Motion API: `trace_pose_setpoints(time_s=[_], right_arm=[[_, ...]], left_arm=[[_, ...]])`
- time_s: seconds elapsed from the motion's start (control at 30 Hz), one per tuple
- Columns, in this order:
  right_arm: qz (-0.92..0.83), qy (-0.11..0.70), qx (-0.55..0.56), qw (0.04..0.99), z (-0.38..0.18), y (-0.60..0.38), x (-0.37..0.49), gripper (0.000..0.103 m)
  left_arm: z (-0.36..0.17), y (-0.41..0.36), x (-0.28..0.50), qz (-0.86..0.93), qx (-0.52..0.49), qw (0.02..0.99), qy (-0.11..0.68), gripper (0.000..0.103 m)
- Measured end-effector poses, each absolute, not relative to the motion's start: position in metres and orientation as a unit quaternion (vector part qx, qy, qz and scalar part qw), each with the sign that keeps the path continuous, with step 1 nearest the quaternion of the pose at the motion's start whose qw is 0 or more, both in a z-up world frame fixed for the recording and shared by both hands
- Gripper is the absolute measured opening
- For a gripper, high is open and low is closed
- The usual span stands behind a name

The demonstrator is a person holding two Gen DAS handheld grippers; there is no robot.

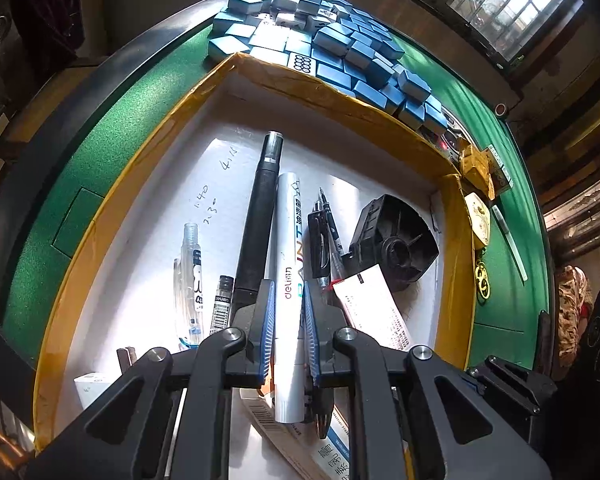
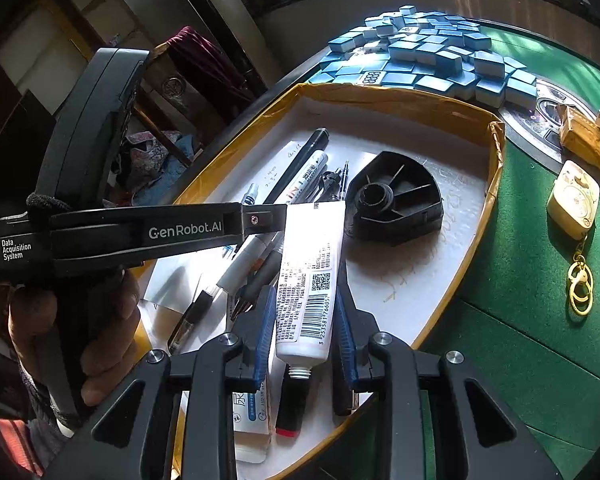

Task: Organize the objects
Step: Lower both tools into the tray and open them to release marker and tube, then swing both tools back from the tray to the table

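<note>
A shallow box with a yellow taped rim (image 1: 112, 200) (image 2: 440, 100) lies on the green table and holds pens and small items. My left gripper (image 1: 287, 296) is shut on a white deli paint marker (image 1: 290, 240) over the box. A long black marker (image 1: 258, 216) lies just left of it, black pens (image 1: 324, 236) just right. My right gripper (image 2: 305, 312) is shut on a white tube with a barcode (image 2: 312, 272), held above the box. A black plastic wedge-shaped part (image 1: 396, 240) (image 2: 396, 200) sits at the right of the box.
A pile of blue mahjong tiles (image 1: 320, 36) (image 2: 428, 56) lies beyond the box. A cream keychain with gold rings (image 2: 574, 200), a yellow packet (image 2: 584, 136) and a clear stick (image 1: 510, 240) lie on the green felt at right. The left hand-held unit (image 2: 112, 236) crosses the right wrist view.
</note>
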State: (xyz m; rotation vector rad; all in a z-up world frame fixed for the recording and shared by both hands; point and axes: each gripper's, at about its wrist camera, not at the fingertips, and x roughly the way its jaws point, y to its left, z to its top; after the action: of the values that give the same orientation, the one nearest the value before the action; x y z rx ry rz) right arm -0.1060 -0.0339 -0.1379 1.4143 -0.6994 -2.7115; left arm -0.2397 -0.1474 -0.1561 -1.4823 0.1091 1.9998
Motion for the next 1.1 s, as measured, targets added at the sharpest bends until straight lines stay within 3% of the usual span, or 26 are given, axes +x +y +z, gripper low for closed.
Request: trace_pose_setpoints(time_s=[0.47,0.7,0.77,0.87,1.1], right_arm=[[-0.874,-0.195,0.445,0.006,-0.136,-0.049,-0.097,0.027],[-0.878,-0.202,0.434,0.014,-0.135,-0.048,-0.094,0.032],[-0.882,-0.214,0.42,0.02,-0.13,-0.043,-0.088,0.043],[-0.896,-0.23,0.38,0.021,-0.117,-0.032,-0.068,0.052],[-0.902,-0.267,0.337,-0.032,-0.099,0.022,-0.016,0.053]], left_arm=[[-0.155,-0.148,-0.238,0.766,-0.557,0.317,0.043,0.012],[-0.155,-0.156,-0.249,0.771,-0.562,0.3,0.001,0.013],[-0.148,-0.16,-0.247,0.779,-0.554,0.292,-0.01,0.023],[-0.129,-0.166,-0.24,0.809,-0.519,0.274,-0.027,0.038],[-0.088,-0.114,-0.198,0.813,-0.47,0.344,-0.006,0.051]])
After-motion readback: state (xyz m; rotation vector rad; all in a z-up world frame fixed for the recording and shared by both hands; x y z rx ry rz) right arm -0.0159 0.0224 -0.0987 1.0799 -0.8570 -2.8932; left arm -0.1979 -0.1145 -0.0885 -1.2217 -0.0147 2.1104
